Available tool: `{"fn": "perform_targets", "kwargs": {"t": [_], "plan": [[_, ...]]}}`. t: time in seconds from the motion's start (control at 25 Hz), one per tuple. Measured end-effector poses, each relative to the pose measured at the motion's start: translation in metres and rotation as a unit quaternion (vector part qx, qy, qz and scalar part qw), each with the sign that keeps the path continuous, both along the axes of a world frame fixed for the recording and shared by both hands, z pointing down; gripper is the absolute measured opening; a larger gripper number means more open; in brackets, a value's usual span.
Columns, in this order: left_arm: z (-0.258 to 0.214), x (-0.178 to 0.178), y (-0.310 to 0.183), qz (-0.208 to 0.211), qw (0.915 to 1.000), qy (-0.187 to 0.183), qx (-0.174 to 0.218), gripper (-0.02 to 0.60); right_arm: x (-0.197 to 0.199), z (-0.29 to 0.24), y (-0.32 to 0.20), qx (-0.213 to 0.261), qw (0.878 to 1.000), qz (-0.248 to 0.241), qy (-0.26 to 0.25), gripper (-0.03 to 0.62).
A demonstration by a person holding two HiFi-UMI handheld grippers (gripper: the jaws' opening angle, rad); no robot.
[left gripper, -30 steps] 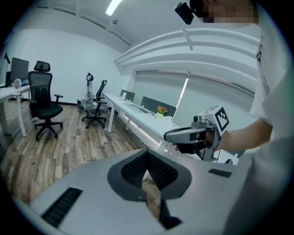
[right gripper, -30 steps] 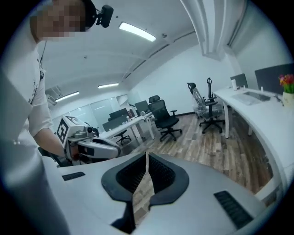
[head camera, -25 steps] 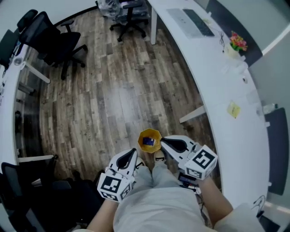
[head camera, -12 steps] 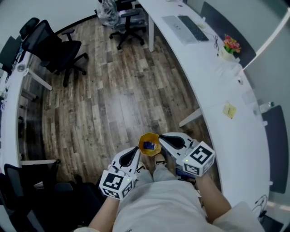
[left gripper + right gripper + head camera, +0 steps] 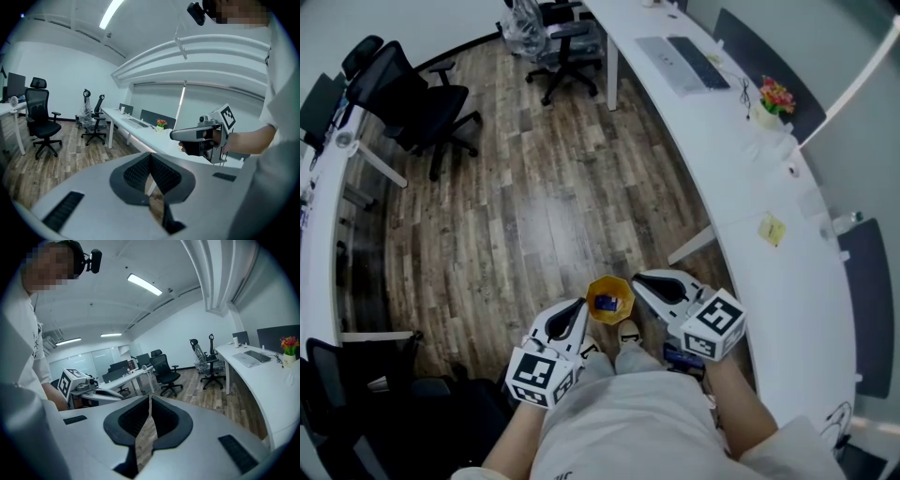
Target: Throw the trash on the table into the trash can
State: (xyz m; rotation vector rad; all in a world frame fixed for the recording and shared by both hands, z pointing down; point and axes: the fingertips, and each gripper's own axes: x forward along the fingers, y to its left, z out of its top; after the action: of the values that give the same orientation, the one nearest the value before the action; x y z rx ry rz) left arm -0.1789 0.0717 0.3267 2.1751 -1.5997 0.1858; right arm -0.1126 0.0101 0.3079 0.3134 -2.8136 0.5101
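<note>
A small yellow trash can [image 5: 609,300] stands on the wood floor at the person's feet, with a blue item lying inside it. My left gripper [image 5: 578,310] hangs just left of the can and my right gripper [image 5: 638,279] just right of it, both above its rim. In the left gripper view the jaws [image 5: 151,157] meet with nothing between them, and the right gripper [image 5: 176,135] shows ahead. The right gripper [image 5: 149,402] is likewise shut and empty. A yellow scrap of paper [image 5: 771,229] lies on the curved white table [image 5: 741,187] at the right.
The table also carries a laptop [image 5: 689,58], a flower pot [image 5: 773,97] and a small white object [image 5: 788,171]. Black office chairs [image 5: 408,94] stand at the far left and at the top [image 5: 565,37]. Another desk edge [image 5: 323,187] curves along the left.
Both grippers have risen a little beside the trash can. Their jaws stay closed and empty.
</note>
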Motion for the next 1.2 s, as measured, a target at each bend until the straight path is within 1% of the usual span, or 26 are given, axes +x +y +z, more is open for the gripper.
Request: {"fn": "perform_targets", "kwargs": {"t": [0.2, 0.36, 0.52, 0.68, 0.76, 0.84, 0.88, 1.08, 1.2], "plan": [[-0.001, -0.007, 0.004, 0.012, 0.9999, -0.008, -0.001, 0.0, 0.005, 0.001, 0.0, -0.005, 1.0, 0.027, -0.004, 0.041], [0.002, -0.006, 0.008, 0.041, 0.9991, -0.005, 0.004, 0.0, 0.024, 0.003, -0.007, -0.003, 0.997, 0.079, 0.002, 0.043], [0.011, 0.012, -0.002, 0.075, 0.9972, 0.0, -0.001, 0.0, 0.073, 0.011, -0.025, 0.001, 0.99, 0.141, 0.023, 0.043], [0.013, 0.04, -0.021, 0.111, 0.9938, 0.002, -0.009, 0.0, 0.128, 0.023, -0.05, 0.006, 0.979, 0.199, 0.049, 0.043], [0.011, 0.053, -0.036, 0.121, 0.9925, 0.004, -0.013, 0.0, 0.157, 0.031, -0.067, 0.009, 0.973, 0.225, 0.06, 0.043], [0.008, 0.064, -0.055, 0.127, 0.9919, 0.001, -0.013, 0.0, 0.188, 0.039, -0.091, 0.012, 0.964, 0.257, 0.069, 0.043], [0.006, 0.069, -0.067, 0.128, 0.9917, -0.002, -0.013, 0.0, 0.206, 0.044, -0.106, 0.014, 0.957, 0.278, 0.077, 0.043], [0.004, 0.102, -0.121, 0.135, 0.9906, -0.013, -0.018, 0.0, 0.304, 0.078, -0.17, 0.009, 0.915, 0.383, 0.127, 0.043], [0.005, 0.12, -0.152, 0.138, 0.9901, -0.009, -0.023, 0.0, 0.35, 0.091, -0.2, 0.014, 0.894, 0.421, 0.153, 0.043]]}}
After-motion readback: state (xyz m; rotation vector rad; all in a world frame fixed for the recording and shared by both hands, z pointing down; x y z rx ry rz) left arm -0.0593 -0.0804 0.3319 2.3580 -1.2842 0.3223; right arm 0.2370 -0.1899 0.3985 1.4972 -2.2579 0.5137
